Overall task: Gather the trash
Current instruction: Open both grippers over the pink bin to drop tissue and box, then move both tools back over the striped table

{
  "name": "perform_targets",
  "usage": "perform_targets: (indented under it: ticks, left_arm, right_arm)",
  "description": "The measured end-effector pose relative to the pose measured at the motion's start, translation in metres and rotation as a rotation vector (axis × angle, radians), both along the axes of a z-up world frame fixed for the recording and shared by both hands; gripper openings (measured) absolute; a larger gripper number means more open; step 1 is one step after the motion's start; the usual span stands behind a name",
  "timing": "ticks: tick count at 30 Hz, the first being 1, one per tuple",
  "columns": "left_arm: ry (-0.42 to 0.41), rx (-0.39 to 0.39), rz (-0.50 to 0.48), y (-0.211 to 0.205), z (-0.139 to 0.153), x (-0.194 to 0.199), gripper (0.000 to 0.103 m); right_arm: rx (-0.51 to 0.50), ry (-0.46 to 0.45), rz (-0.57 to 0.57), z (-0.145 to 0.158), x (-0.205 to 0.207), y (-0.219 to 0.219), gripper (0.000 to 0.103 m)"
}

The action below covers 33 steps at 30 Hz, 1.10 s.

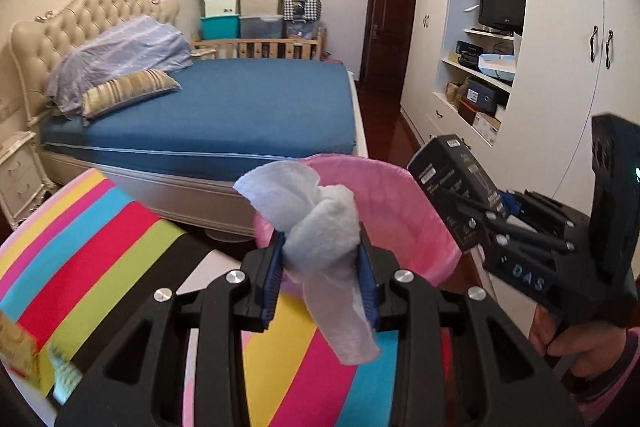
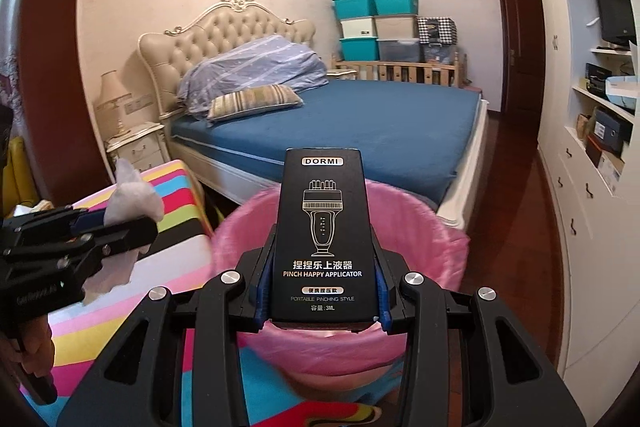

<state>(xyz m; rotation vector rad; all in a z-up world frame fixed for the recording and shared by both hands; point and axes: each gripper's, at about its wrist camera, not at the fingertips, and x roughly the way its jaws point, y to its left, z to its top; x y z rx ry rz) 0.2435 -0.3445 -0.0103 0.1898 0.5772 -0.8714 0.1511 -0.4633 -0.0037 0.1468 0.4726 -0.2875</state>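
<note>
On your far left sits a table with a stripy cloth (image 1: 92, 247) in pink, blue, red, green and yellow. Your left gripper (image 1: 322, 279) is over the edge of that cloth. Its two blue pads squeeze a white crumpled tissue (image 1: 316, 223). The top of the tissue puffs out above the pads, and a tail of it hangs down below them. The tissue is right in front of the pink bin bag (image 1: 400, 203), close to its near rim.

Next comes the bin with the pink bag (image 2: 432, 251). It stands on the dark red floor, between the stripy table and the bed (image 2: 360, 119) with the blue sheet.

Your right gripper (image 2: 322, 291) is above the open bin. It is clamped tight on a black box (image 2: 322, 227) that stands upright between the pads. The box says "DORMI" at the top and has a drawing of a little tool on it.

On your far right is a white wardrobe (image 1: 560, 67) with shelves full of boxes.
</note>
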Motion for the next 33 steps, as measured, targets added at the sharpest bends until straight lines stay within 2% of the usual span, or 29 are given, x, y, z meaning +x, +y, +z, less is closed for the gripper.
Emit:
perform_targets:
  ticks: [7, 8, 9, 10, 11, 12, 14, 16, 21, 27, 29, 33]
  left_arm:
    - [0.008, 0.02, -0.026, -0.05, -0.007, 0.022, 0.035]
    - [0.011, 0.019, -0.029, -0.055, -0.008, 0.024, 0.043]
    - [0.016, 0.018, -0.036, -0.061, -0.009, 0.027, 0.061]
    - [0.011, 0.017, -0.027, -0.063, -0.009, 0.029, 0.07]
    - [-0.008, 0.013, -0.003, -0.064, -0.007, 0.031, 0.081]
    - [-0.029, 0.008, 0.026, -0.062, -0.005, 0.033, 0.082]
    - [-0.024, 0.006, 0.041, -0.055, -0.003, 0.037, 0.082]
    - [-0.025, -0.001, 0.078, -0.042, -0.001, 0.04, 0.084]
    - [-0.078, -0.024, 0.179, 0.011, 0.007, 0.032, 0.096]
    - [-0.064, -0.09, 0.293, 0.082, 0.011, 0.014, 0.097]
    - [-0.037, -0.063, 0.306, 0.105, 0.009, 0.007, 0.097]
    - [-0.093, 0.007, 0.357, 0.142, 0.007, -0.015, 0.097]
  right_arm:
    - [0.011, 0.022, -0.029, -0.009, 0.011, -0.03, 0.039]
    - [0.015, 0.027, -0.025, -0.011, 0.014, -0.033, 0.039]
    - [0.015, 0.031, -0.029, -0.012, 0.015, -0.035, 0.04]
    - [0.013, 0.034, -0.038, -0.013, 0.017, -0.037, 0.042]
    - [0.015, 0.037, -0.048, -0.013, 0.019, -0.039, 0.054]
    - [0.016, 0.029, -0.052, -0.013, 0.018, -0.041, 0.062]
    - [0.004, 0.013, -0.055, -0.011, 0.014, -0.038, 0.063]
    - [-0.002, 0.009, -0.055, -0.011, 0.011, -0.038, 0.063]
    - [0.035, -0.002, -0.046, -0.012, 0.002, -0.028, 0.063]
    - [0.061, 0.0, 0.028, -0.011, 0.002, 0.004, 0.063]
    - [0.066, 0.007, 0.063, -0.01, 0.005, 0.02, 0.064]
    - [0.067, 0.022, 0.122, -0.011, 0.011, 0.05, 0.067]
